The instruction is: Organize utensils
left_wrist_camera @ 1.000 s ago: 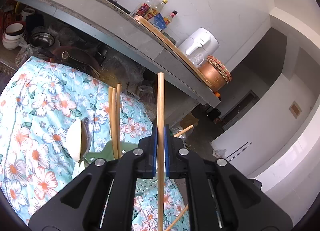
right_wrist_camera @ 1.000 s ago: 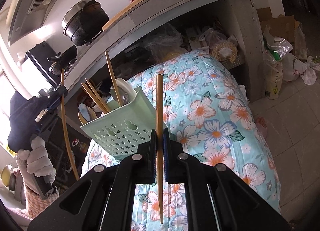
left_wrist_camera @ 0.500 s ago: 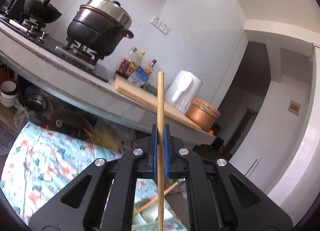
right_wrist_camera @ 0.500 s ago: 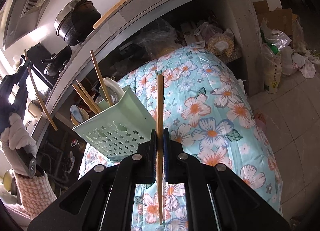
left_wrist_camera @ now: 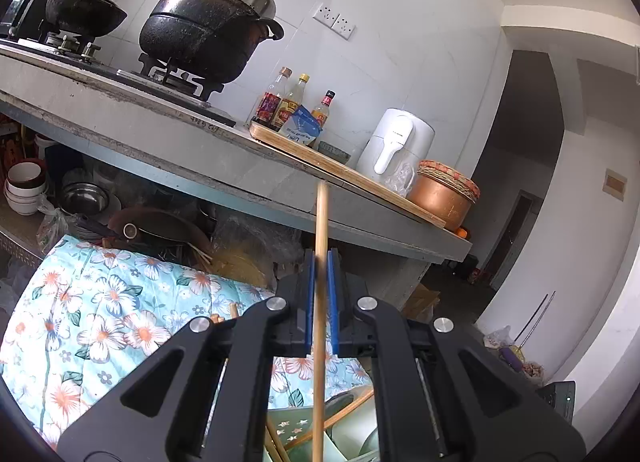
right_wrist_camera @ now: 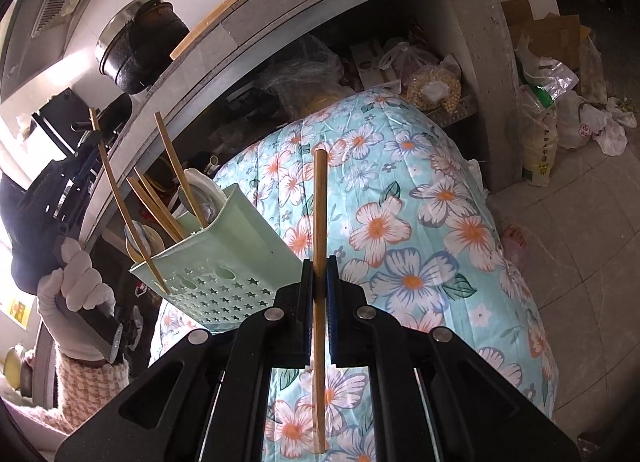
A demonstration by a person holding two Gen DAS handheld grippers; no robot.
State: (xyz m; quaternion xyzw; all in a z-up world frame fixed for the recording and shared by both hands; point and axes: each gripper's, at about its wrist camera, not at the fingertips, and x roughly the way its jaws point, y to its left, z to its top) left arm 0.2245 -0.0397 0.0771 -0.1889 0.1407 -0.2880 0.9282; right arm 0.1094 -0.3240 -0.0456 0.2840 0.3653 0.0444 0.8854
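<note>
We had the left tool (left_wrist_camera: 320,302) pinched on one chopstick (left_wrist_camera: 321,229), its blue pads pressed against the wood, and the stick's lower end reached down into the pale green utensil basket (right_wrist_camera: 224,250); in the right wrist view that stick appeared to cross the basket's front wall near the rim, so we could not tell whether its tip was truly inside. The right tool (right_wrist_camera: 319,286) was likewise clamped on a second chopstick (right_wrist_camera: 319,213), held upright over the floral quilt (right_wrist_camera: 420,221), beside the basket and not yet above it.

The basket already stood on the quilt with several chopsticks and at least one pale spoon (right_wrist_camera: 200,189) leaning in it, so we judged most of the sorting done. What remained, as far as we could see, was to let the left stick drop in, then carry the right one across and release it. We saw no other loose utensils lying on the quilt.
</note>
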